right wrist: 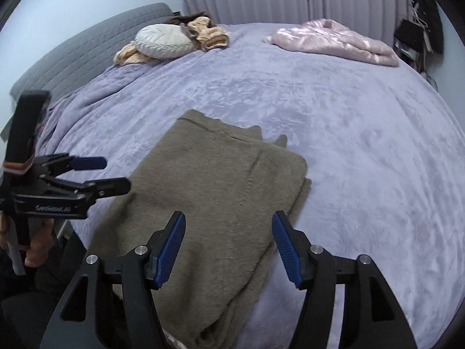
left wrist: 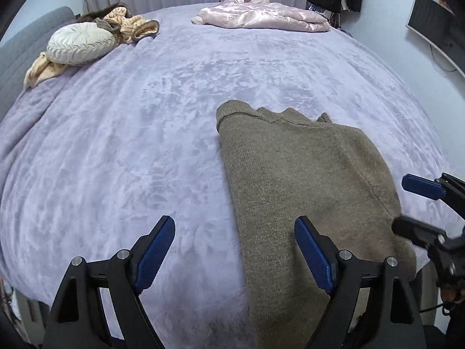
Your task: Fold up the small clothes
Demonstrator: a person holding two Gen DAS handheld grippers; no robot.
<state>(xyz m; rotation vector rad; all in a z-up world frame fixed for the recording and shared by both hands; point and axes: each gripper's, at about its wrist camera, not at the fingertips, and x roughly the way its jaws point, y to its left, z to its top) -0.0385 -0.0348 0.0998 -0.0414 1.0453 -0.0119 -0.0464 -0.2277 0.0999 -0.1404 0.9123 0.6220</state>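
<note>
- Pillow (left wrist: 80, 45) and tan clothes (left wrist: 136, 26) upper left, pink jacket (left wrist: 261, 14) top centre.
- Olive sweater (left wrist: 305, 180) folded on lavender bed (left wrist: 145, 145); curtains behind.
- Left gripper (left wrist: 234, 250) and right gripper (right wrist: 229, 247) fingers both spread wide, holding nothing.

Lilac bed (left wrist: 145, 145): olive sweater (left wrist: 305, 174), pink garment (left wrist: 261, 14), round cushion (left wrist: 81, 43).
</note>
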